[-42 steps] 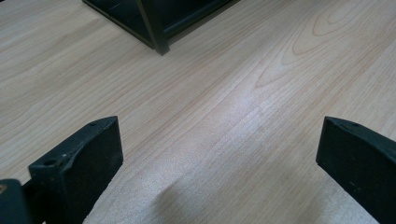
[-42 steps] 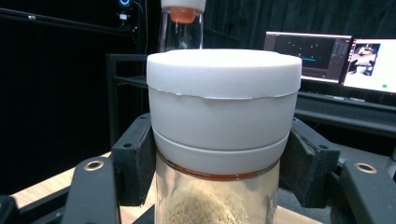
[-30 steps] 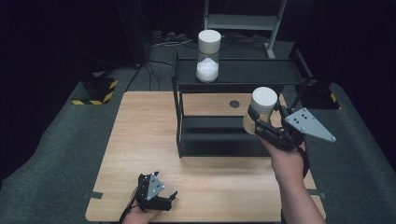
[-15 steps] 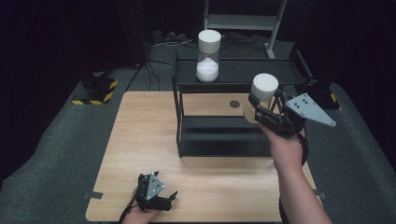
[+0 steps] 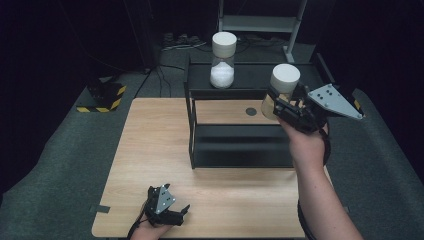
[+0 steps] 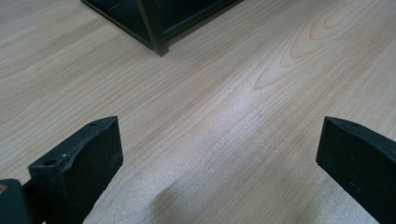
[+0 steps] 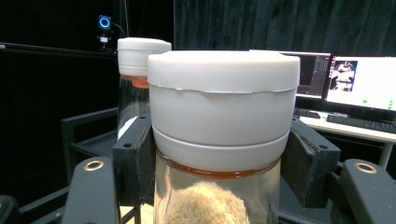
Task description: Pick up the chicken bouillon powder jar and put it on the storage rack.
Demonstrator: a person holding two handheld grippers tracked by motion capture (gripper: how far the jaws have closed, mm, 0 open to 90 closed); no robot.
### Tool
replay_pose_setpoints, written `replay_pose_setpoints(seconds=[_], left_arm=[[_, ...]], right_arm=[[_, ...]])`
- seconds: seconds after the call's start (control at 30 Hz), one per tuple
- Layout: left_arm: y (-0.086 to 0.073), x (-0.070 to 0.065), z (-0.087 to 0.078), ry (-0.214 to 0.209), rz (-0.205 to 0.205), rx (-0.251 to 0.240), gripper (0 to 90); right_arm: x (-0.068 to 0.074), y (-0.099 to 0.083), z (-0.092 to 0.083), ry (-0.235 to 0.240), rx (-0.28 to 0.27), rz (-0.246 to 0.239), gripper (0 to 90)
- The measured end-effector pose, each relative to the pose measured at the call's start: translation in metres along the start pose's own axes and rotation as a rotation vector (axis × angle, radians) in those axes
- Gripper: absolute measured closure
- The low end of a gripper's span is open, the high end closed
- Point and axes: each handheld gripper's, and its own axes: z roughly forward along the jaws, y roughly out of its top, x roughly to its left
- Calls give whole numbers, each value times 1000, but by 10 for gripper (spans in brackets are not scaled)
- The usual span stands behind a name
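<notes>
The right gripper [image 5: 281,100] pinches a jar [image 5: 281,90] just under its lid, 1 black pad pressed on each side of the neck, as the right gripper view shows [image 7: 219,154]. The jar is clear glass with a thick white lid [image 7: 224,77], an orange seal ring under it and a pale tan, grainy filling [image 7: 205,205]. It hangs upright in the air at the right end of the black shelf rack [image 5: 240,127], level with the rack's top board and close to its front right corner, not resting on it.

There are 2 jars: the second jar [image 5: 223,60], also white-lidded but with white filling, stands on the top board toward its left. There is 1 rack, standing on the far half of the desk [image 5: 150,150], and 2 grippers.

The left gripper [image 5: 167,212] lies at the desk's near edge, its jaws spread wide over bare wood with nothing between them.

Compared with a second ago, the held jar is higher and nearer the top board; the left gripper and the white-filled jar are unchanged.
</notes>
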Motion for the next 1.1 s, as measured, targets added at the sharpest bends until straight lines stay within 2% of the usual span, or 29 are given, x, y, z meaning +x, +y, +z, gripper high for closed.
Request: replay_pose_setpoints(seconds=[0.57, 1.1], left_arm=[[-1, 1, -1, -4, -1, -4, 9], [-2, 1, -2, -5, -1, -8, 9]], right_arm=[[3, 15, 24, -34, -17, -2, 345], [-2, 16, 51, -61, -17, 0, 344]])
